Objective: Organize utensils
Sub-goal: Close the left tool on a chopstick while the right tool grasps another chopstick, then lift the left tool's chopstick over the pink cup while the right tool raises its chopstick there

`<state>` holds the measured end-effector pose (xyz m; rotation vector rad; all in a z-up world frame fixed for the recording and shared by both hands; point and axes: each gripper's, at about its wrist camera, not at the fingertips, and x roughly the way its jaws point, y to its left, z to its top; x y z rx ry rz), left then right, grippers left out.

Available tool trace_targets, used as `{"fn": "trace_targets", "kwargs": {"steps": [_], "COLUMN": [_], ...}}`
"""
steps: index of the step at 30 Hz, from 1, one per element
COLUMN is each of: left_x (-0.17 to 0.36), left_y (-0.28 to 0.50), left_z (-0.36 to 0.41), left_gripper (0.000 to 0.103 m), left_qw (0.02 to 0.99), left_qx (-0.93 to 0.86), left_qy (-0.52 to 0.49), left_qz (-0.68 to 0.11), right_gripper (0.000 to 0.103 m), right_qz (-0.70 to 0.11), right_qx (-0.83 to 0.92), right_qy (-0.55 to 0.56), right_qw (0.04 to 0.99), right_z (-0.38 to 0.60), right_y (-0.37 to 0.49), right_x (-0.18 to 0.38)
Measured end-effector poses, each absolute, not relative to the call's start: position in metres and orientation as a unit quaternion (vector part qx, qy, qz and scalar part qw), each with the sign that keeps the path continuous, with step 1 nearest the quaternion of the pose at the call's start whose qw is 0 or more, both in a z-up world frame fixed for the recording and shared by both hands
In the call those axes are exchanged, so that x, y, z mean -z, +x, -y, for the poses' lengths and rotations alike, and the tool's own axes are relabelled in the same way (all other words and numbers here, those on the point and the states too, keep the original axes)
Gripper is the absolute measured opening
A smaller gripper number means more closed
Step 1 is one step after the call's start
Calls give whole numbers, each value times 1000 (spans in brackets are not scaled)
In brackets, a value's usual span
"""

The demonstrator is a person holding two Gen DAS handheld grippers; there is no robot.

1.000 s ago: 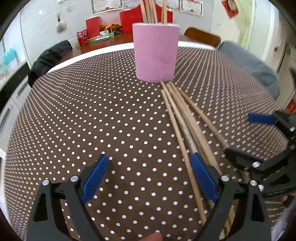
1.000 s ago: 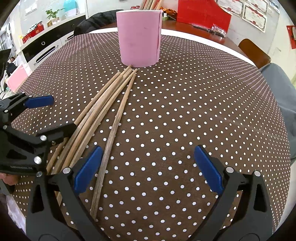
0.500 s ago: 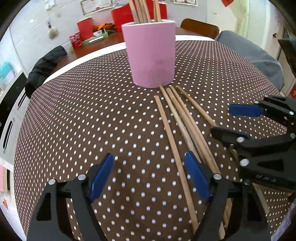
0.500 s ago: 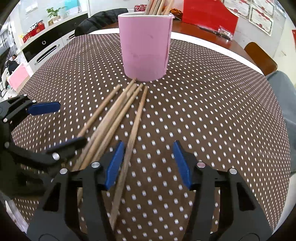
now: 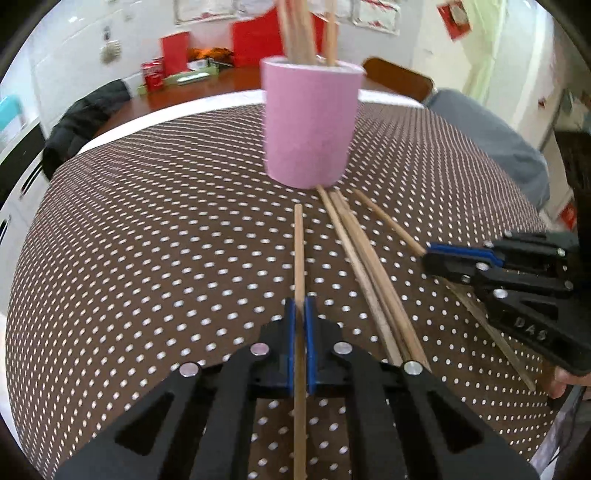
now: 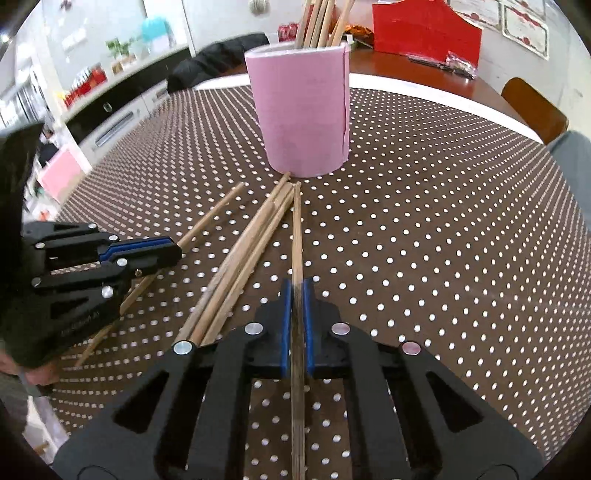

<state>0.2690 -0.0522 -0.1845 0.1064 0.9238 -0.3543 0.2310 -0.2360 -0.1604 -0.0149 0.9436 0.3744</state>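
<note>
On the brown polka-dot tablecloth point(image 5: 147, 240), working left to right: the left gripper point(image 5: 300, 314) has its blue pads pressed together on a single wooden chopstick point(image 5: 299, 254), which runs straight out toward twelve o'clock from the jaws, its far tip stopping short of the pink holder point(image 5: 308, 125). That cup stands upright at twelve o'clock in both wrist views, with more chopsticks point(image 5: 306, 33) sticking up out of it.

Just to the right of the pinched stick lies the loose bundle of chopsticks point(image 5: 365, 258), fanned on the cloth with their far ends close against the foot of the holder.

Further right, at about three o'clock in the left view, the right gripper point(image 5: 430, 258) comes in, jaws closed tight. Its own camera shows what it has: the right gripper's pads point(image 6: 284, 325) pinch another chopstick point(image 6: 296, 236), also aimed at twelve o'clock, its tip nearly at the base of the pink holder point(image 6: 303, 110). From there the bundle point(image 6: 243, 262) sits at about eleven o'clock, and the left gripper point(image 6: 175, 253) shows at nine o'clock, jaws together over a stray stick point(image 6: 210, 218).

Behind the table, a red stand point(image 6: 424, 33) rests on a wooden desk, and a dark jacket point(image 5: 81, 125) hangs over a chair at ten o'clock.
</note>
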Motion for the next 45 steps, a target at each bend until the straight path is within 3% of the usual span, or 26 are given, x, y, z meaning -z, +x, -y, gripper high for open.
{"fn": "trace_targets", "kwargs": {"steps": [12, 23, 24, 26, 27, 28, 30, 32, 34, 35, 45], "left_x": [149, 161, 163, 163, 164, 164, 165, 166, 166, 165, 149], "left_y": [239, 237, 236, 236, 234, 235, 234, 235, 232, 232, 233], "left_z": [24, 39, 37, 37, 37, 36, 34, 32, 30, 30, 22], "left_gripper": [5, 5, 5, 5, 5, 5, 5, 5, 5, 5, 5], "left_qw": [915, 907, 907, 906, 906, 906, 906, 906, 906, 906, 918], "left_qx": [157, 168, 168, 167, 166, 166, 165, 164, 164, 163, 158], "left_qy": [-4, 9, 8, 6, 5, 5, 4, 2, 1, 1, -23], "left_qz": [-372, -386, -387, -388, -389, -389, -390, -391, -391, -390, -364], "right_gripper": [6, 8, 13, 36, 60, 62, 61, 50, 13, 8, 6], "right_qz": [-398, -479, -482, -487, -489, -491, -498, -488, -484, -482, -416], "right_qx": [-218, -184, -175, -160, -159, -160, -164, -167, -156, -153, -215], "right_qy": [59, -39, -48, -65, -67, -74, -87, -94, -94, -94, 10], "right_qw": [889, 858, 857, 856, 855, 853, 847, 851, 856, 857, 883], "right_z": [252, 221, 219, 215, 216, 213, 208, 206, 207, 208, 238], "right_y": [211, 215, 213, 210, 207, 203, 198, 192, 193, 193, 193], "right_x": [133, 160, 160, 158, 158, 158, 163, 165, 163, 162, 134]}}
